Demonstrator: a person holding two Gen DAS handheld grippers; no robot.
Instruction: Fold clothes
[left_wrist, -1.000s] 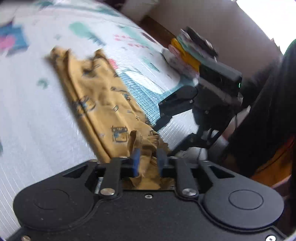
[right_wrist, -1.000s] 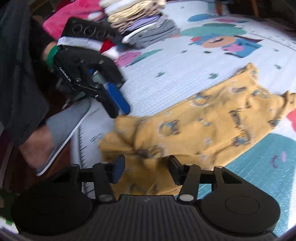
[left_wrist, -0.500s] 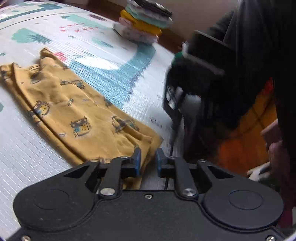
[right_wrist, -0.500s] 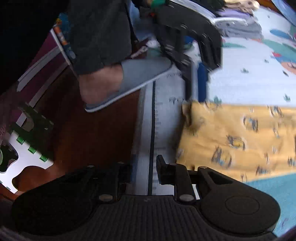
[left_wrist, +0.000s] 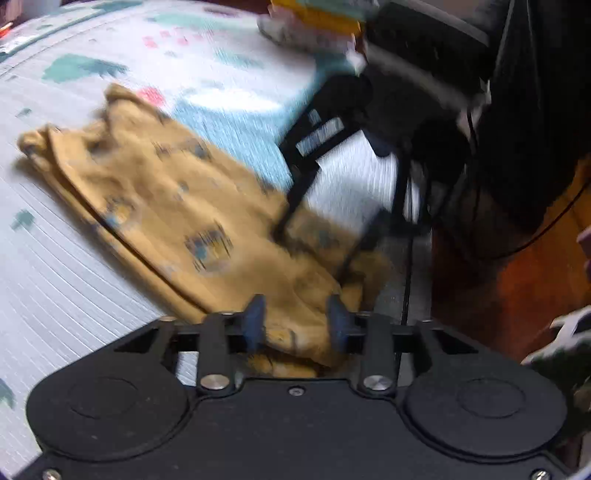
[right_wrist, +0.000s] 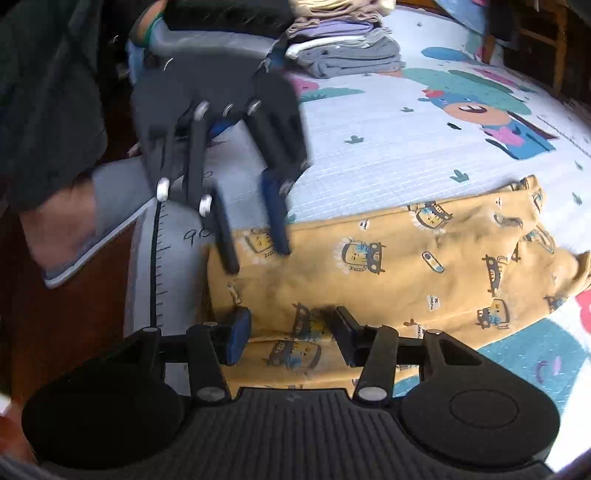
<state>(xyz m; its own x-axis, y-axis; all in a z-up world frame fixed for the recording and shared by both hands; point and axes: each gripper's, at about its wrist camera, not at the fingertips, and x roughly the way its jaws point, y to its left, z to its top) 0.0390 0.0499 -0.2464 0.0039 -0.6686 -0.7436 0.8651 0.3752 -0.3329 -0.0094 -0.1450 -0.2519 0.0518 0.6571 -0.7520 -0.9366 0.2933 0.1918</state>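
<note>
A mustard-yellow garment with cartoon car prints (right_wrist: 406, 269) lies folded lengthwise on the play mat; it also shows in the left wrist view (left_wrist: 177, 214), blurred. My left gripper (left_wrist: 295, 325) is open with its fingers either side of the garment's near end. My right gripper (right_wrist: 288, 336) is open, its fingers straddling the garment's near edge. In the right wrist view the left gripper (right_wrist: 255, 236) stands over the garment's far corner, fingers apart. In the left wrist view the right gripper (left_wrist: 314, 243) reaches down onto the cloth.
The patterned play mat (right_wrist: 388, 147) ends near me at a ruler-marked edge (right_wrist: 155, 266), with wooden floor beyond. A stack of folded clothes (right_wrist: 343, 48) sits at the mat's far side, another stack (left_wrist: 314, 22) at the other side. A slippered foot (right_wrist: 81, 229) is by the edge.
Both grippers moved back over the garment's near end and opened wider. The left gripper, nearly shut half a second ago, now stands open around the cloth.
</note>
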